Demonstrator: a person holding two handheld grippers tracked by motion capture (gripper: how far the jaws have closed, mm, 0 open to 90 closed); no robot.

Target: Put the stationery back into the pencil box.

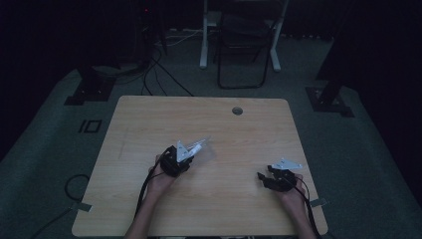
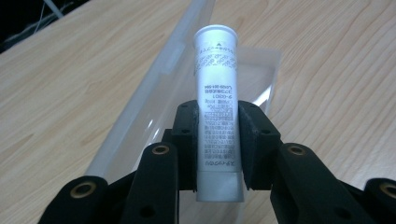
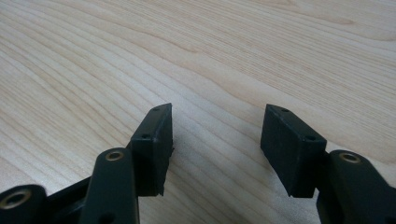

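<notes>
Left gripper (image 1: pixel 191 149), near the middle of the wooden table (image 1: pixel 149 129) in the high view, slightly left of centre, raised a little above the board and angled toward the far right. Jaws clamped on a white tube (image 2: pixel 217 112) printed with small grey text, pads (image 2: pixel 187 140) pressing both sides of its lower half, flat crimped end toward the camera, round cap end pointing away. Beneath and beyond the tube, a clear plastic sleeve (image 2: pixel 154 93), long and see-through, lying slantwise over the wood grain in the left gripper view; whether touching the tube, cannot tell. Further right, near the table's right edge, right gripper (image 1: pixel 264 178) held low in the person's hand (image 1: pixel 293 196), well apart from the left one. Jaws parted at a middling gap, nothing between the pads (image 3: pixel 152 140), bare wood under them in the right gripper view. Round grommet hole (image 1: pixel 237 110) toward the far edge of the table, right of centre.
</notes>
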